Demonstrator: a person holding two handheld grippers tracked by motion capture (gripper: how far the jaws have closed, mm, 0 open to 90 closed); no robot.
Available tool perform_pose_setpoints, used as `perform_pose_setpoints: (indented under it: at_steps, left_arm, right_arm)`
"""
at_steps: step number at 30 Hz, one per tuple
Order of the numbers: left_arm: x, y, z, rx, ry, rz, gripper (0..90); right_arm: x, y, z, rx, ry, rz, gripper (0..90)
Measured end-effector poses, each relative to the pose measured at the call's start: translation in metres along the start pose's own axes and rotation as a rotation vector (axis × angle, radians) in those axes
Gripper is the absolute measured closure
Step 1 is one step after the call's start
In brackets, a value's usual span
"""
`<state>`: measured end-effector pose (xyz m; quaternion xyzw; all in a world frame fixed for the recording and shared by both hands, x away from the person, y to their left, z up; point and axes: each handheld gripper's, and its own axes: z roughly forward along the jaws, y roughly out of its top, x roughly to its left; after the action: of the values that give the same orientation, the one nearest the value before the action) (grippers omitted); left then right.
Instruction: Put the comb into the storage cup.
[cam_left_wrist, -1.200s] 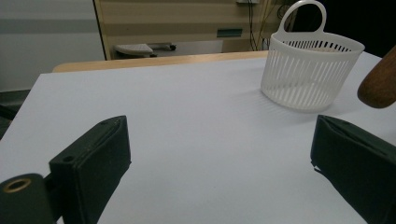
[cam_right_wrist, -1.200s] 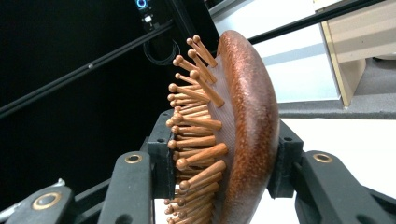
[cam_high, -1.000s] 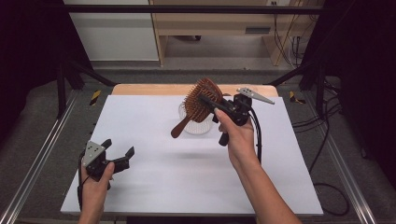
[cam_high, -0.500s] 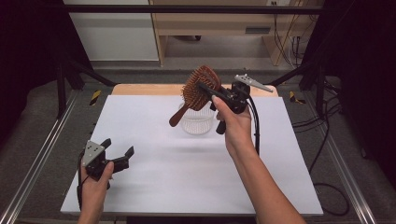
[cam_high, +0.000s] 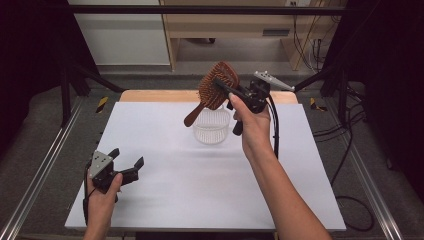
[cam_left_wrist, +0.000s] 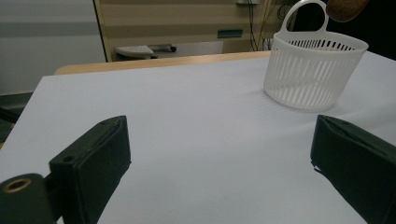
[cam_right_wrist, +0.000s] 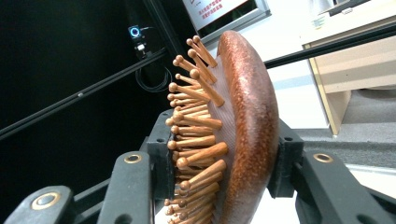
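the right gripper (cam_high: 226, 89) pinches the head of a wooden hairbrush (cam_high: 216, 88) between its jaws, one pad on the bristle side and one on the rounded back, holding it in the air above the white slatted basket (cam_high: 212, 129) with the handle slanting down toward it; whether the handle tip touches the rim is hard to tell. the left gripper (cam_high: 126, 161) sits low over the near left of the white table (cam_high: 175, 185), jaws spread with nothing between them, well apart from the basket.

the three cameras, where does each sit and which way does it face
High view: above the person's side, facing forward and down; both forearms, left claw, right claw.
Left gripper view: low over the white table, facing the white slotted plastic basket; open jaws.
Right gripper view: between jaws clamping the brown wooden paddle hairbrush.
Shared: basket, hairbrush.
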<state>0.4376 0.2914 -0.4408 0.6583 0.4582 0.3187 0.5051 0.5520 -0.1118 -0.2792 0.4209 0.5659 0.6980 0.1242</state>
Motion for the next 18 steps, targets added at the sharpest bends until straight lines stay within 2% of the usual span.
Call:
perform_pose_setpoints:
  at_steps: [11, 18]
  left_arm:
    - [0.0008, -0.0001, -0.0001, -0.004, 0.014, 0.015, 4.9]
    - [0.0009, -0.0007, 0.0004, -0.002, 0.009, 0.008, 4.4]
  right_arm:
    - [-0.0062, 0.0070, -0.0002, -0.022, -0.015, 0.000, 54.2]
    - [-0.0103, 0.0102, -0.0040, -0.035, -0.027, 0.007, 54.2]
